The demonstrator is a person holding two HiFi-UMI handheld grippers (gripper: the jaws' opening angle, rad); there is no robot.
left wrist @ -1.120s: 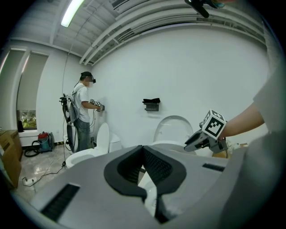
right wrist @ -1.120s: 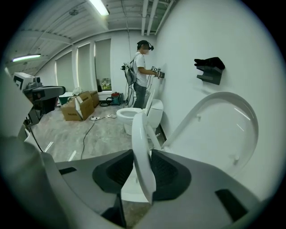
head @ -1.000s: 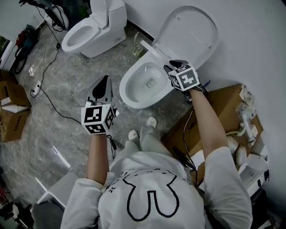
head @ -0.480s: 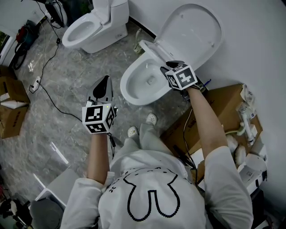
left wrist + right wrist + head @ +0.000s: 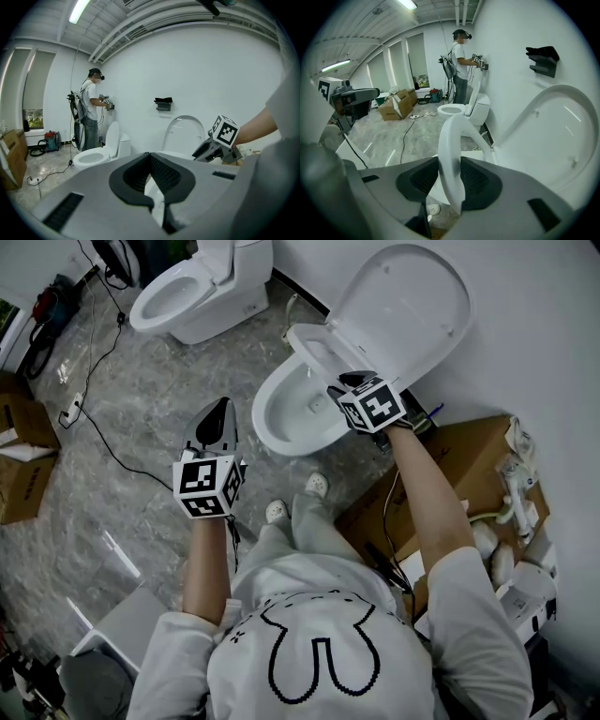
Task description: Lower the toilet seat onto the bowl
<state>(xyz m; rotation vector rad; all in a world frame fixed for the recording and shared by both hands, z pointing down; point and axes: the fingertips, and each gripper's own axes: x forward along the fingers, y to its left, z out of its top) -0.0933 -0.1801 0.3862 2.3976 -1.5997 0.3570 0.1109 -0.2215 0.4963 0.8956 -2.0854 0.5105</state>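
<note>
Midway down, the toilet seat [image 5: 449,140] stands tilted between raised lid [image 5: 403,301] and bowl [image 5: 281,418], its rim clamped in the right gripper [image 5: 339,382], whose jaws have just been opening. Left gripper [image 5: 217,411] hangs closed, empty.

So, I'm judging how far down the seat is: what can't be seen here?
Gap between seat and bowl: right gripper view, the right gripper's body hides the bowl.
Grip spot: head view, that gripper's cube covers it; its jaws have just been opening, with the seat between them.
Seat's tilt: left gripper view, white seat blends into lid and bowl.
</note>
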